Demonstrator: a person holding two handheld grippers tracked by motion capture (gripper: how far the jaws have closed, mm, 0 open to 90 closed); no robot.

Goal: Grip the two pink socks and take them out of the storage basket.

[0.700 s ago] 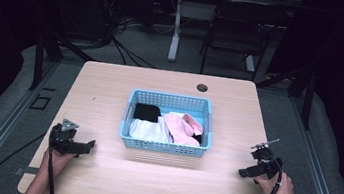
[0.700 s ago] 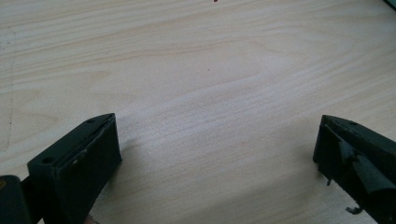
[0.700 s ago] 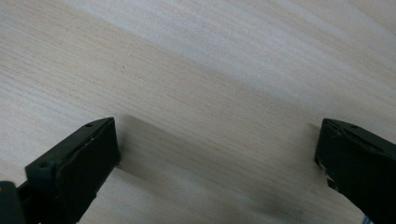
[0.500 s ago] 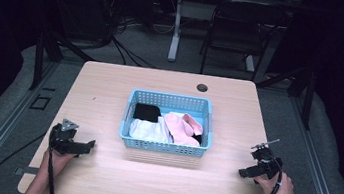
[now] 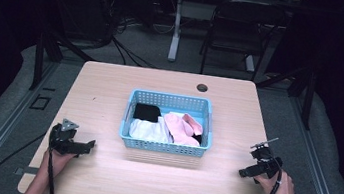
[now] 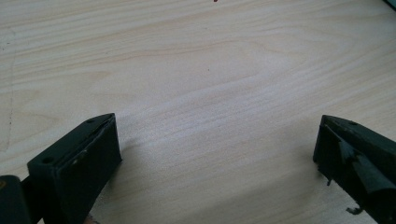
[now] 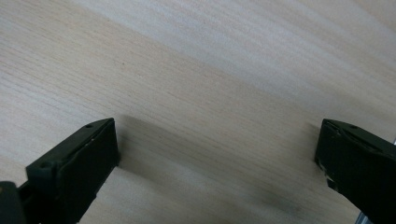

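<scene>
High view: blue basket [image 5: 164,146] sits mid-table [image 5: 110,94], long axis running left to right across the person's front. Inside lie three soft bundles: black cloth [image 5: 147,112] at the back left, white cloth [image 5: 148,130] in front of it against the near wall, pink cloth [image 5: 182,127] on the right half, its folds running roughly front to back and touching the white one. All look light, limp and easy to crush; they will drape and stretch rather than lift as a block. My read: pinch a raised fold at the top of a bundle, not a thin edge, or it slips out. The basket is a stiff plastic lattice, probably light enough to slide if tugged. Left gripper [image 5: 87,145] rests on the table near the front left, pointing right toward the basket, well apart from it. Right gripper [image 5: 244,172] rests near the front right, pointing left, also well apart. A small dark grommet hole [image 5: 202,87] lies beyond the basket

Left gripper view: jaws stand wide apart, nothing between them, bare wood grain beneath

Right gripper view: jaws likewise wide apart and empty, low over the wood, casting shadow on it
</scene>
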